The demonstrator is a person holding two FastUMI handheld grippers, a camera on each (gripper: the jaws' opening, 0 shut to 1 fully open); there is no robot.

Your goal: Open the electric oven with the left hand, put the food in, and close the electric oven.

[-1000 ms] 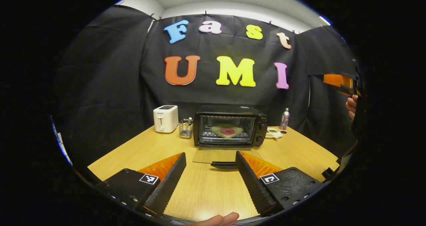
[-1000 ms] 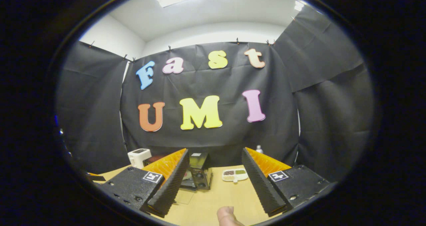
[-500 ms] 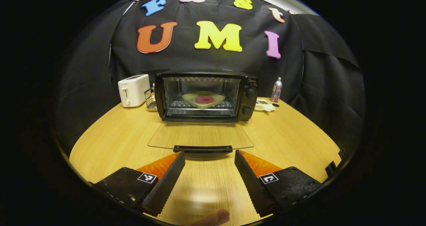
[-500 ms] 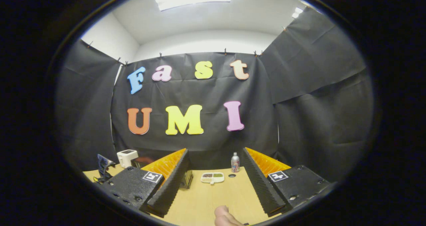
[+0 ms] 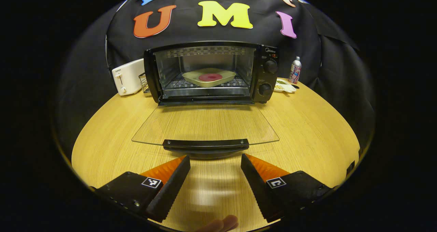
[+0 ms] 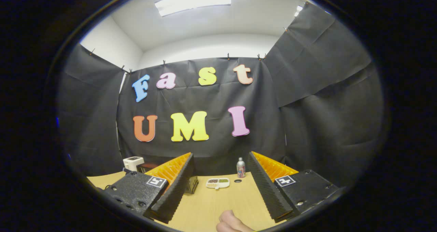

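In the left gripper view the black electric oven (image 5: 266, 71) stands at the back of the wooden table. Its glass door (image 5: 205, 124) lies folded flat, with the black handle (image 5: 206, 144) nearest me. On the rack inside sits a pale tray (image 5: 209, 78) with a red round food (image 5: 210, 77) on it. My left gripper (image 5: 215, 163) is open, just short of the handle, with nothing between its fingers. My right gripper (image 6: 221, 184) is open and held high above the table, to the right of the oven (image 6: 192, 184), whose corner peeks past one finger.
A white toaster (image 5: 125, 77) and a wire rack (image 5: 144, 83) stand left of the oven. A spray bottle (image 5: 295, 70) and a small divided dish (image 5: 284, 85) sit to its right. Bare wooden table (image 5: 307, 122) spreads on both sides of the door.
My left gripper has moved forward and tipped down toward the open oven door, so the handle now lies just ahead of its fingertips. The right gripper swung right, then held almost still.
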